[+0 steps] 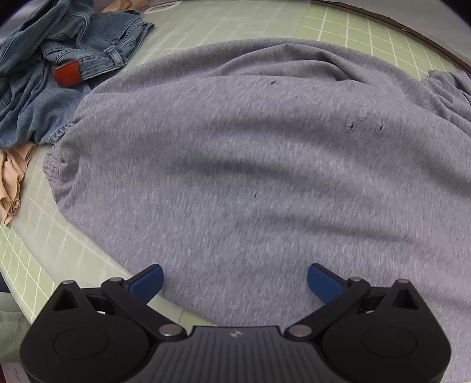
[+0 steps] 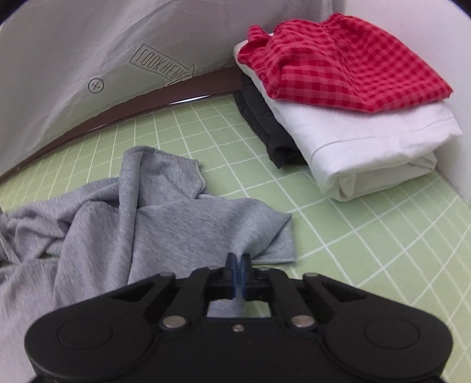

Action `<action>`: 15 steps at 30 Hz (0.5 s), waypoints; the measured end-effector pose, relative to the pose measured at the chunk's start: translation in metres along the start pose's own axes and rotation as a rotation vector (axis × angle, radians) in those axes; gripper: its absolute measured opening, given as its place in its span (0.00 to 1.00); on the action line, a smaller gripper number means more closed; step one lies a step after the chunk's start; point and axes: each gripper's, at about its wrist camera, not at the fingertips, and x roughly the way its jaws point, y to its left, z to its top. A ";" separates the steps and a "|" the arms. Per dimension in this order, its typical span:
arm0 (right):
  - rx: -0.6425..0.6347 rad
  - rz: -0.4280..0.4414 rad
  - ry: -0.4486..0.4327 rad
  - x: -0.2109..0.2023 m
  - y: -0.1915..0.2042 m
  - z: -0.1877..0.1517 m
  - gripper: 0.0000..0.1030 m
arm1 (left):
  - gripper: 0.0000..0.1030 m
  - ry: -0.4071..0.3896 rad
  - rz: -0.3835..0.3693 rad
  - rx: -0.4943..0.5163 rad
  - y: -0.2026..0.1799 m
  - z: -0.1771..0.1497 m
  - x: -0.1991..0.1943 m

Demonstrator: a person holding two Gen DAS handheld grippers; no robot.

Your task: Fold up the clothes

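Observation:
A grey knit garment (image 1: 250, 165) with a few small holes lies spread over the green grid mat (image 1: 368, 26) and fills most of the left wrist view. My left gripper (image 1: 237, 280) hovers over its near edge, open, with nothing pinched between the blue fingertips (image 1: 151, 280). In the right wrist view a rumpled part of the grey garment (image 2: 164, 218) lies bunched on the mat (image 2: 368, 241). My right gripper (image 2: 238, 263) is shut, and a fold of grey cloth is pinched between its blue pads near the hem corner.
Crumpled blue jeans (image 1: 73, 44) and a beige cloth (image 1: 11, 182) lie left of the garment. At the back right stands a folded stack: red checked cloth (image 2: 338, 59), white piece (image 2: 368, 141), dark piece (image 2: 265, 123). A white printed sheet (image 2: 117, 44) rises behind the mat.

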 end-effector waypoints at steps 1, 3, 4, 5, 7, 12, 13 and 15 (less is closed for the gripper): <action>-0.019 -0.031 -0.009 -0.006 -0.003 -0.004 0.02 | 1.00 0.001 -0.008 -0.013 0.002 -0.001 0.001; -0.050 -0.099 -0.027 -0.021 -0.010 -0.012 0.01 | 1.00 0.002 -0.024 -0.038 0.005 -0.002 0.002; -0.047 -0.150 -0.037 -0.033 -0.018 -0.019 0.01 | 1.00 0.002 -0.033 -0.051 0.007 -0.003 0.002; -0.049 -0.197 -0.044 -0.043 -0.027 -0.025 0.01 | 1.00 0.002 -0.044 -0.066 0.010 -0.003 0.004; -0.026 -0.232 -0.018 -0.057 -0.044 -0.042 0.01 | 1.00 0.008 -0.069 -0.100 0.015 -0.006 0.005; 0.079 -0.241 0.049 -0.078 -0.071 -0.076 0.01 | 0.95 -0.005 -0.106 -0.169 0.036 -0.017 -0.001; 0.098 -0.237 0.055 -0.081 -0.073 -0.081 0.01 | 0.95 -0.017 -0.118 -0.191 0.045 -0.018 -0.005; 0.134 -0.230 0.066 -0.082 -0.072 -0.087 0.02 | 0.95 -0.050 -0.142 -0.250 0.068 -0.020 -0.014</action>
